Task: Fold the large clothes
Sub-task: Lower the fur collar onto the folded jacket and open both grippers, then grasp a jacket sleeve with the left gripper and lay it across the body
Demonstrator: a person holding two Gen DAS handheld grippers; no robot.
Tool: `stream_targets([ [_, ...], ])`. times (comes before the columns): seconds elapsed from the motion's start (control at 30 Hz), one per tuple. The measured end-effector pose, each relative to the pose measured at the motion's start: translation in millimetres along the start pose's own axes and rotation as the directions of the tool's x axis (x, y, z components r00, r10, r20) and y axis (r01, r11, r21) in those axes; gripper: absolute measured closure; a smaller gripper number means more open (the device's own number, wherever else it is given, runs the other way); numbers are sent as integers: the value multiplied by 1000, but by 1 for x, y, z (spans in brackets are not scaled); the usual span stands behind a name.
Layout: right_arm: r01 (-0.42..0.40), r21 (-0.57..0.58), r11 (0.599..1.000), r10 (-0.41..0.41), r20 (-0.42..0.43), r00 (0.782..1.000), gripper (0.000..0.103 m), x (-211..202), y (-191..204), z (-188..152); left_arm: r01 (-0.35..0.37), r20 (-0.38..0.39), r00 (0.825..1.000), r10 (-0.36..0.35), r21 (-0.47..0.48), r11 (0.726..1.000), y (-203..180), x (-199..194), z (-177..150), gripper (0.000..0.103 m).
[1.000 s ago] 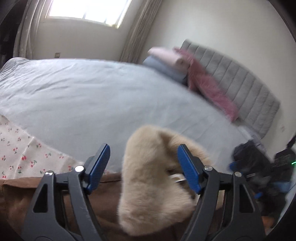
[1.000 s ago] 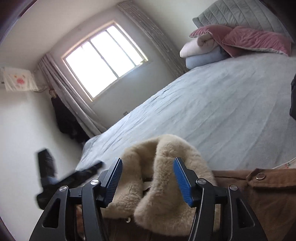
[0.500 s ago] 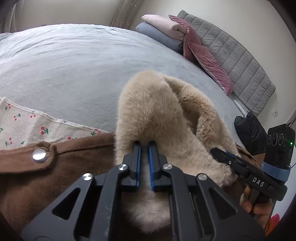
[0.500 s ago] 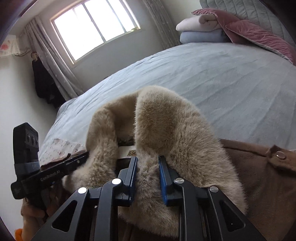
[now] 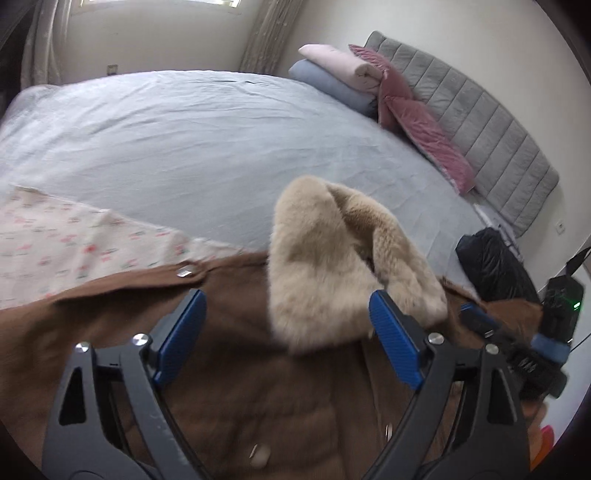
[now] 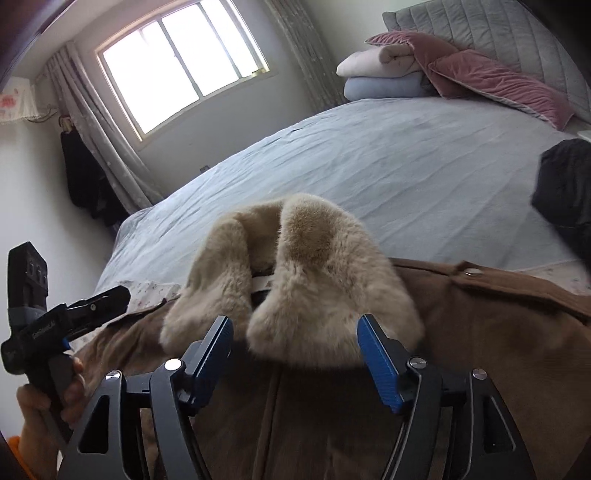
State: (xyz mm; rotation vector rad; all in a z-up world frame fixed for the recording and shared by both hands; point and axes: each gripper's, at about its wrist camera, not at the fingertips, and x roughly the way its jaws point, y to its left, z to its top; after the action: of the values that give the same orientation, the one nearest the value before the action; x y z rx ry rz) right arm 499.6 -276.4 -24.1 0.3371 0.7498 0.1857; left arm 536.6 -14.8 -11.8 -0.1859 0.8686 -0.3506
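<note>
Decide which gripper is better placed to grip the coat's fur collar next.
Probably the right gripper: the fur collar lies centred between its open jaws, whereas in the left gripper it sits off-centre.

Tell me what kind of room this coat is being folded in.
A bedroom, almost certainly. The brown coat lies on a wide bed with a grey padded headboard, folded blankets and pink pillows are stacked at its head, and a curtained window lights the far wall.

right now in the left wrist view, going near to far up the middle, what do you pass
left claw → brown coat → beige fur collar → grey-blue bedsheet → curtain
</note>
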Motion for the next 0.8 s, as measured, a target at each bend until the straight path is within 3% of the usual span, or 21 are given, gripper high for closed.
stream_targets([
  [0.13,27,6,1000,-27,33,999,29,-55,12,0,-27,19,999,27,15,1000,6,-64,-11,12],
  [0.2,34,-10,999,-34,47,998,27,-93,24,-1,-41,38,998,41,-8,999,16,-99,-18,7],
  [0.43,92,-97,991,-85,72,994,19,-183,70,-17,-161,58,984,168,-109,981,84,-208,-61,4],
  [0.57,100,-98,990,-95,57,994,18,-214,86,-42,-222,45,971,234,-186,957,131,-250,-94,4],
  [0.7,108,-66,992,-107,17,994,18,-228,92,-71,-210,23,974,227,-305,929,184,-276,-126,4],
  [0.8,100,-46,994,-102,-26,994,17,-226,95,-94,-205,1,974,224,-400,893,226,-284,-153,4],
])
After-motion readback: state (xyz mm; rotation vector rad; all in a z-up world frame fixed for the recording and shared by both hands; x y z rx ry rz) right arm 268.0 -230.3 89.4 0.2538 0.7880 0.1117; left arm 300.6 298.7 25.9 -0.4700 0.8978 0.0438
